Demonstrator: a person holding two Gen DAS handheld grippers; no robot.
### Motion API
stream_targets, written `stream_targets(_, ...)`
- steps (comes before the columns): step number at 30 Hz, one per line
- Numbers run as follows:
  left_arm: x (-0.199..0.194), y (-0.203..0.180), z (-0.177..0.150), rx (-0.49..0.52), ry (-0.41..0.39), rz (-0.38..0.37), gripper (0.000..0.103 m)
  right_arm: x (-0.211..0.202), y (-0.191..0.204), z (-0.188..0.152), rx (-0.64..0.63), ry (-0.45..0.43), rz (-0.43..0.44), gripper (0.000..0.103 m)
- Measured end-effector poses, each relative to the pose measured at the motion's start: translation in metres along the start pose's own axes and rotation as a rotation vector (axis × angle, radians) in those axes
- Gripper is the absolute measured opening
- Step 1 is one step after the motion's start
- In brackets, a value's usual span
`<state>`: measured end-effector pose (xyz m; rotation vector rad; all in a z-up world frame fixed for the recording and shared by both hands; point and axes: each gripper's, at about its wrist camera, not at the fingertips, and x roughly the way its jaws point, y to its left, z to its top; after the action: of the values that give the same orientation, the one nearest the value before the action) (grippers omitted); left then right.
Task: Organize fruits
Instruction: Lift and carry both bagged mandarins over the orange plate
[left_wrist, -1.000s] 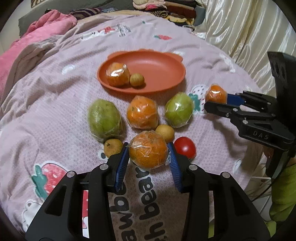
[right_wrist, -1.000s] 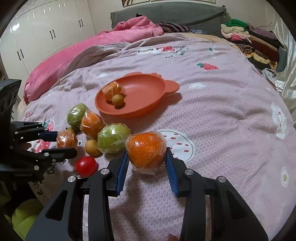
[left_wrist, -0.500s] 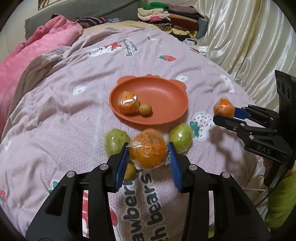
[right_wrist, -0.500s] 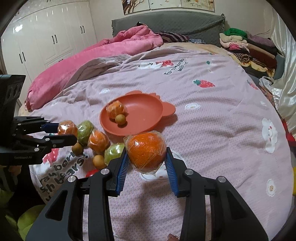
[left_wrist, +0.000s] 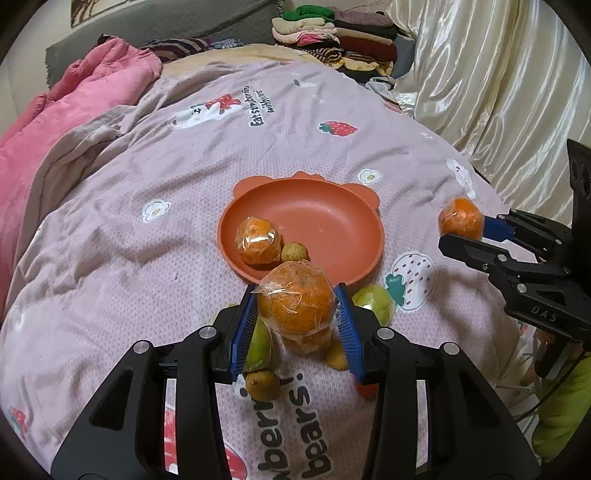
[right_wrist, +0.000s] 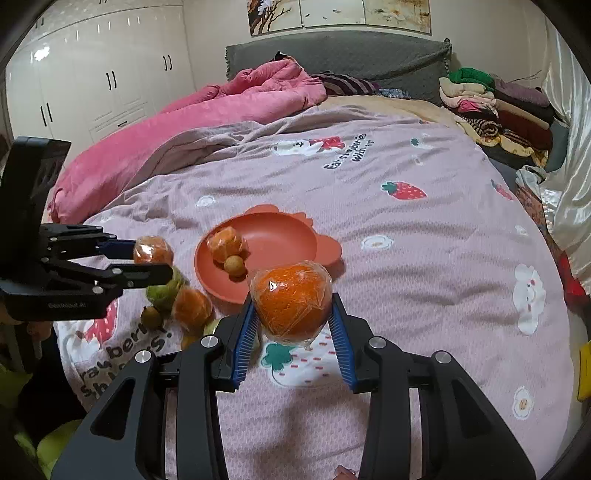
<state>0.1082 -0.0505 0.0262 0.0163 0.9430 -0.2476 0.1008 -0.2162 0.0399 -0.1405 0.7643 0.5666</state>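
Two tools each clamp a plastic-wrapped orange above the bed: left tool (left_wrist: 297, 314) and right tool (right_wrist: 293, 317). The orange plate (left_wrist: 332, 229) holds another wrapped orange (left_wrist: 258, 240).

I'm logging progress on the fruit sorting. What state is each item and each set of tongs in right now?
Left tongs: shut on a wrapped orange, lifted.
Right tongs: shut on another wrapped orange, lifted.
Orange plate: on the bedspread, holding one wrapped orange and one small yellow fruit.
Green fruits: on the bedspread, outside the plate.
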Motion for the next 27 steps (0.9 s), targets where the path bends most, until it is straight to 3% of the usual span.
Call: stream_targets(27, 0.058, 0.016, 0.023, 0.017, 0.106, 0.009, 0.034, 0.051, 0.004, 0.031, -0.069, 0.049, 0.029, 0.037)
